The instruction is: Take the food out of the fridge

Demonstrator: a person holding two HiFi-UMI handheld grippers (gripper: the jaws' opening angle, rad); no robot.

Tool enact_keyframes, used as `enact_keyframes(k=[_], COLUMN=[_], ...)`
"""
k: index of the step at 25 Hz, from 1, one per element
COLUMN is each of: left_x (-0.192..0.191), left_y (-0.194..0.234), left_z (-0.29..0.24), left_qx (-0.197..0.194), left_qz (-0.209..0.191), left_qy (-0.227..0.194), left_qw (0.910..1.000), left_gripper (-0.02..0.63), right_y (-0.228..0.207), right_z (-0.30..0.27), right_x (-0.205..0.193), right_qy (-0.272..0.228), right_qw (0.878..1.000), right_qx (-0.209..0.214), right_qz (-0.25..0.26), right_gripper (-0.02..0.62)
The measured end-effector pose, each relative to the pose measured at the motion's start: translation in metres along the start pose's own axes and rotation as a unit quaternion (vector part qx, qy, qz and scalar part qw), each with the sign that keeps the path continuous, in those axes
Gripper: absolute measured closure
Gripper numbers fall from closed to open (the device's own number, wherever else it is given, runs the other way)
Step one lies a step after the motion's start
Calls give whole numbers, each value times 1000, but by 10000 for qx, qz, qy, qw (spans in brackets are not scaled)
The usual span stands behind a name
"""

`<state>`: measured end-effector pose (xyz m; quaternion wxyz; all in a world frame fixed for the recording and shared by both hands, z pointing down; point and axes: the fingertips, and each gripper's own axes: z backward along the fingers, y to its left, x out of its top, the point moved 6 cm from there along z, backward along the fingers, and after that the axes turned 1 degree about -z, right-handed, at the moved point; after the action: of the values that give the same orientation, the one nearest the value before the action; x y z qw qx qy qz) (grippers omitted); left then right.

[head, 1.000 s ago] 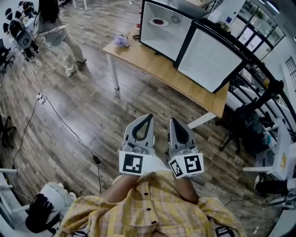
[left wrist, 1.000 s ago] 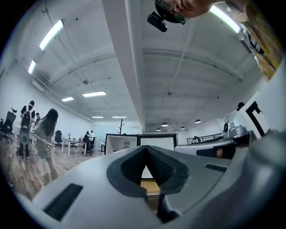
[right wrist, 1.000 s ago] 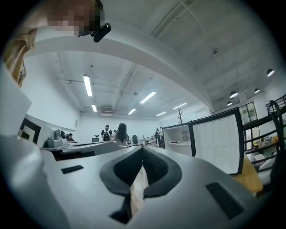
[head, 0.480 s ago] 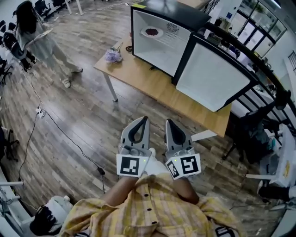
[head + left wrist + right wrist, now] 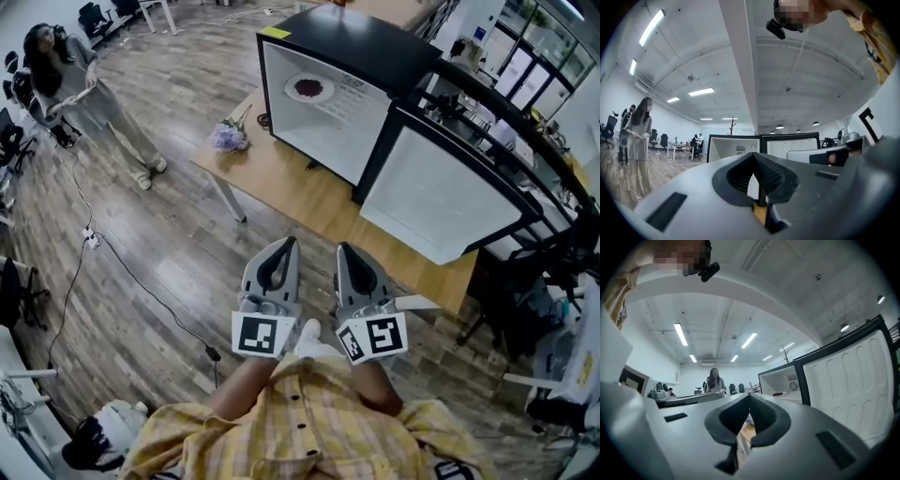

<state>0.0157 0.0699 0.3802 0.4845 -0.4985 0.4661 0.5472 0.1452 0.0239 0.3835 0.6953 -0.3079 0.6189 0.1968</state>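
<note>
Item one, fridge (image 5: 347, 47): black-cased with a white interior, standing on a wooden table (image 5: 281, 178), its door (image 5: 436, 192) swung fully open toward the right of the head view. Item two, the food (image 5: 307, 89): a dark helping on a pale plate, resting on a shelf inside the open fridge, toward the left of the compartment, untouched and well apart from both grippers. Item three, left gripper (image 5: 289, 244): held level in front of the person's body and pointing toward the table edge. In its own view the grey jaws meet at their tips with nothing between them; only the hollow behind the tips shows the fridge beyond. Item four, right gripper (image 5: 343, 248): just beside the left one and parallel to it, also level. Its jaws are likewise closed tip to tip and empty, with a slice of the table visible through the hollow beneath. Each gripper carries a marker cube at its rear, close against a yellow checked shirt (image 5: 309, 422). Sundries: a small bunch of purple flowers (image 5: 228, 138) lying near the table's left corner, beside the fridge; a second person (image 5: 80, 89) standing on the plank floor (image 5: 141, 234) at far left, well away from the table; a dark cable (image 5: 131, 267) trailing across the boards.
</note>
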Motion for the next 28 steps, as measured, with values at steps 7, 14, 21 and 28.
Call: enact_keyframes(k=[7, 14, 21, 28], left_x=[3, -6, 0, 0], left_y=[15, 38, 74, 112], left_z=[-21, -46, -102, -154], left_qx=[143, 165, -60, -276], left_qz=[-70, 160, 37, 128], left_qy=[74, 354, 157, 106], left_qw=[9998, 9991, 9999, 9995], left_gripper=[598, 598, 598, 598], right_y=[-24, -27, -40, -50], right_z=[-24, -52, -100, -155], right_x=[-8, -8, -4, -8], right_qy=[21, 40, -51, 5], right_qw=[9998, 9998, 9996, 9990], right_qx=[-71, -25, -243, -437], right_qz=[-201, -217, -158, -103], right_gripper=[589, 589, 589, 589])
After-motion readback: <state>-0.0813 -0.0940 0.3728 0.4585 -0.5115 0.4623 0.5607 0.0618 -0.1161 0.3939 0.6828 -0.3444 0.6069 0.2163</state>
